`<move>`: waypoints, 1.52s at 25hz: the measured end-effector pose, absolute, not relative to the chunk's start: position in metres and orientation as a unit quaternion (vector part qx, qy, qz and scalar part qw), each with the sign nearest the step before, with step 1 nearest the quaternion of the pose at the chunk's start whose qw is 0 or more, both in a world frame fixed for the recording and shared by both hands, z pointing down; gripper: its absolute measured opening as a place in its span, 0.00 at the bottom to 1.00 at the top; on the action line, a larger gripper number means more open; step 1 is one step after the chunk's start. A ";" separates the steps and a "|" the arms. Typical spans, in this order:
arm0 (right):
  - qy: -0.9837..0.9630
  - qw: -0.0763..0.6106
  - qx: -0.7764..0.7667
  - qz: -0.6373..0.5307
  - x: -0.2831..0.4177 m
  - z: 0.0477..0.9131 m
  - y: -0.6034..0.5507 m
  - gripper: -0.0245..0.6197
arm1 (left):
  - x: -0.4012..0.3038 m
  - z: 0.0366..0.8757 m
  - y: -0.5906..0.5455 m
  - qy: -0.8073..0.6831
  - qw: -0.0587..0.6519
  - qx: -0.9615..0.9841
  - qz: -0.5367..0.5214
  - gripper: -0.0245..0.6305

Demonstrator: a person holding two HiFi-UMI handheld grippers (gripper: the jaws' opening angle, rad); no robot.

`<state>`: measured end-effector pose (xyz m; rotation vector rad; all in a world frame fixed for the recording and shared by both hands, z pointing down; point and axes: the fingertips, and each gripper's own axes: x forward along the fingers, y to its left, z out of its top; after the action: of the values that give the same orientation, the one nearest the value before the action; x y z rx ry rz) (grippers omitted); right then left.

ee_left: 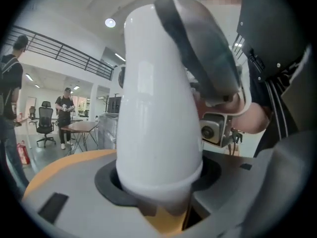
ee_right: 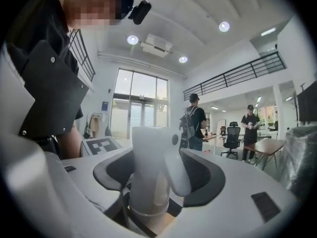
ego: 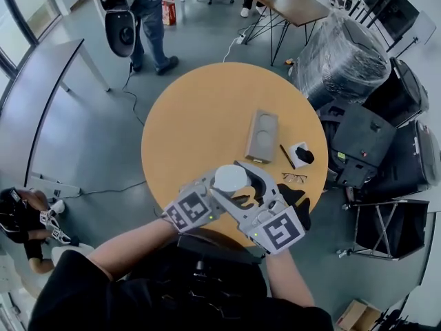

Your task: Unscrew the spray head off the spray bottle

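Over the near edge of the round wooden table [ego: 200, 109] both grippers meet around a white spray bottle [ego: 231, 178]. My left gripper [ego: 219, 190] is shut on the bottle's wide body [ee_left: 156, 133], which fills the space between its dark pads [ee_left: 106, 182]. My right gripper [ego: 253, 188] stands open around the white spray head [ee_right: 148, 167]; its trigger [ee_right: 177, 175] hangs toward the right jaw, and there is a gap between the pads and the head. The collar [ee_right: 146, 211] sits low between the jaws.
On the table lie a flat grey box [ego: 262, 135], a pen [ego: 287, 156], a small white box with a black piece [ego: 300, 155] and glasses [ego: 294, 178]. A plastic-wrapped chair [ego: 341, 61] and black cases [ego: 365, 140] crowd the right. People stand at the back [ego: 148, 19].
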<state>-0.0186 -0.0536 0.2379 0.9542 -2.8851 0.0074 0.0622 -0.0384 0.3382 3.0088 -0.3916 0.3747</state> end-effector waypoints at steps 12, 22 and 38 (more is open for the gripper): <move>-0.982 0.029 0.183 0.025 -0.028 0.235 -0.022 0.36 | 0.069 0.334 0.000 0.005 0.000 0.992 0.128 0.47; -0.998 0.032 -0.022 0.053 -0.030 0.232 0.027 0.33 | 0.062 0.335 0.058 0.190 -0.006 0.970 0.150 0.47; -0.941 -0.002 0.323 0.103 0.016 0.247 -0.069 0.60 | 0.057 0.341 -0.058 -0.138 0.043 0.980 0.134 0.48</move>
<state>0.0163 -0.0694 0.2472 1.0148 -2.9590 0.3248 0.0575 -0.0578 0.3412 2.9973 -0.4212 0.4112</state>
